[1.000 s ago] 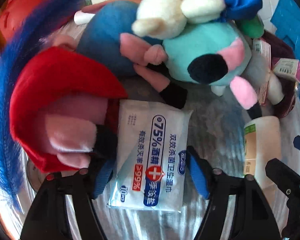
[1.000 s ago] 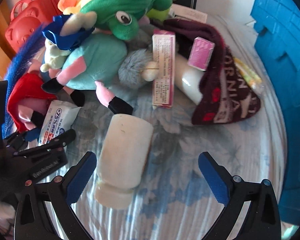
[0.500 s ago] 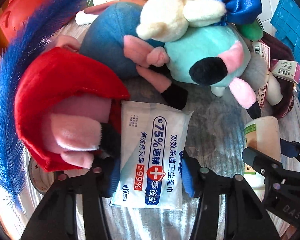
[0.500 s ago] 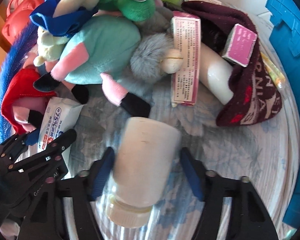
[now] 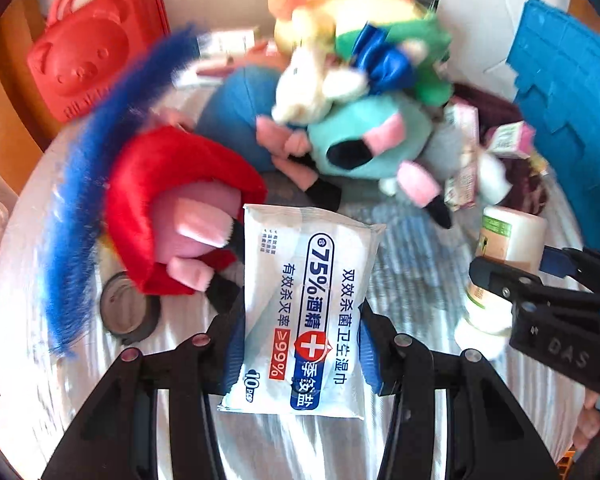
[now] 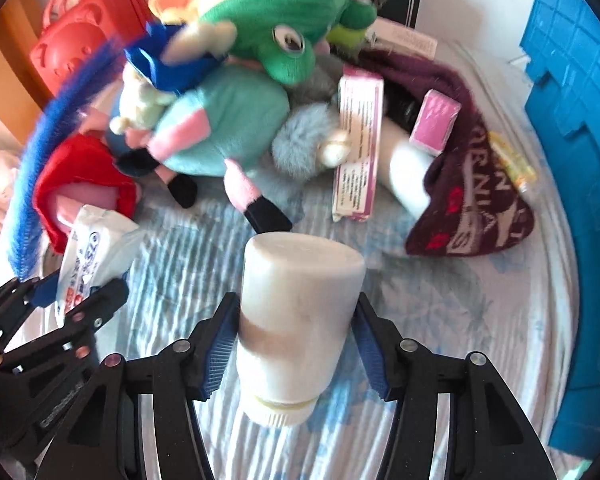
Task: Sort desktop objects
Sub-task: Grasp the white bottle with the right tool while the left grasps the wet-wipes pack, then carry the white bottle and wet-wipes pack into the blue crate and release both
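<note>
Both packs are lifted now: the left claw pinches the wet wipes pack, and the right claw pinches the white bottle.

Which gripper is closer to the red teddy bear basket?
Left. The left gripper, holding the wipes pack, sits on the side of the red bear basket. The right gripper, holding the white bottle, is farther away.

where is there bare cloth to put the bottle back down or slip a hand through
Bare cloth lies between the white bottle, the maroon hat and the blue crate. The back, with the plush toys, is crowded.
</note>
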`<action>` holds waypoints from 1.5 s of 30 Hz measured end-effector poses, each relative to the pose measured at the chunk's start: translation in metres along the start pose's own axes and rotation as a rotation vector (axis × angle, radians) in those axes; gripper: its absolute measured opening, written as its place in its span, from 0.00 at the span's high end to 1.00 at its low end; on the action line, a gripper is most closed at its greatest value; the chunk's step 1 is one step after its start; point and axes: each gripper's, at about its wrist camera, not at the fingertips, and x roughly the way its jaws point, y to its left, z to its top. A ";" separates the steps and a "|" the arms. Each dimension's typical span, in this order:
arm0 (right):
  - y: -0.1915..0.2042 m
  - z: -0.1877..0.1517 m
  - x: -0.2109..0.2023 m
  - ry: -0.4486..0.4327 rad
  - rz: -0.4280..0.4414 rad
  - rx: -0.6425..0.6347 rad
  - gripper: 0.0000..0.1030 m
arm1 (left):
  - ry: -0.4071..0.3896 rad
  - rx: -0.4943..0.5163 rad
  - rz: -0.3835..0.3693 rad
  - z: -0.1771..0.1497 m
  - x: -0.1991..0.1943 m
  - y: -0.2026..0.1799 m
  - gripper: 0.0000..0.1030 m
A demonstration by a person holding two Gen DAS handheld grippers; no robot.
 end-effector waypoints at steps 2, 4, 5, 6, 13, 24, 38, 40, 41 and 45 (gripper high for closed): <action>0.000 -0.002 -0.017 -0.042 -0.004 -0.010 0.48 | -0.033 0.000 0.001 0.000 -0.015 -0.003 0.55; 0.001 -0.003 -0.036 -0.090 -0.011 -0.021 0.49 | -0.070 0.004 0.000 0.001 -0.030 -0.003 0.55; -0.001 -0.001 -0.046 -0.113 -0.015 -0.022 0.49 | -0.087 0.004 -0.001 -0.013 -0.038 0.007 0.55; 0.002 -0.001 -0.054 -0.138 -0.020 -0.022 0.49 | -0.106 0.005 -0.004 -0.016 -0.045 0.005 0.55; -0.002 -0.012 -0.080 -0.329 -0.085 -0.046 0.49 | -0.236 0.027 -0.011 -0.038 -0.107 -0.007 0.55; -0.039 -0.019 -0.180 -0.591 -0.177 -0.097 0.49 | -0.416 0.056 -0.050 -0.014 -0.172 -0.074 0.55; -0.151 -0.013 -0.307 -0.863 -0.318 -0.049 0.49 | -0.612 0.125 -0.169 0.050 -0.252 -0.221 0.55; -0.176 -0.020 -0.322 -0.877 -0.359 -0.026 0.49 | -0.617 0.146 -0.190 0.055 -0.259 -0.246 0.55; -0.188 -0.024 -0.328 -0.880 -0.374 -0.012 0.49 | -0.612 0.161 -0.200 0.059 -0.262 -0.263 0.55; -0.237 -0.042 -0.343 -0.866 -0.434 0.047 0.49 | -0.583 0.215 -0.231 0.066 -0.267 -0.327 0.55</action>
